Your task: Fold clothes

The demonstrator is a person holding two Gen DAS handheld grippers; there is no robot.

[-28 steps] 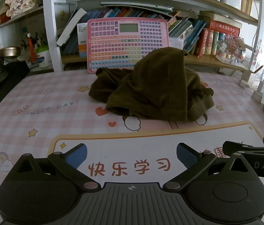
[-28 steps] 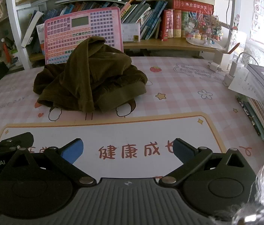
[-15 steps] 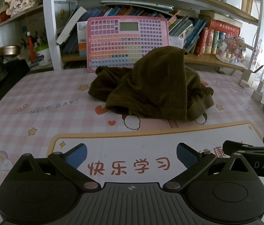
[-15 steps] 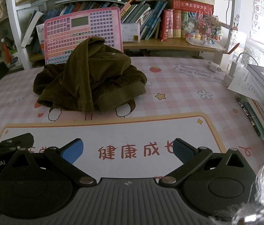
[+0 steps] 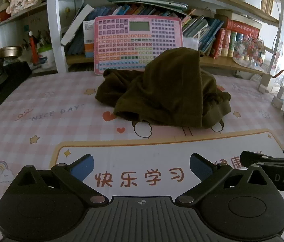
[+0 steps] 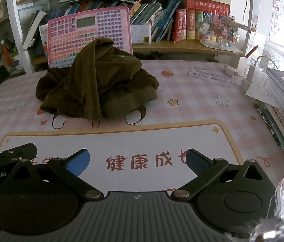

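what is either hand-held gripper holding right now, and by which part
Nothing. The left hand-held gripper and right hand-held gripper are both open and empty, short of the crumpled brown garment.

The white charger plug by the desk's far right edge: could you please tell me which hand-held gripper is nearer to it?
Right. The right hand-held gripper, open, sits on the same side as the charger plug, which lies ahead to its right. The left hand-held gripper, also open, is farther across the desk mat.
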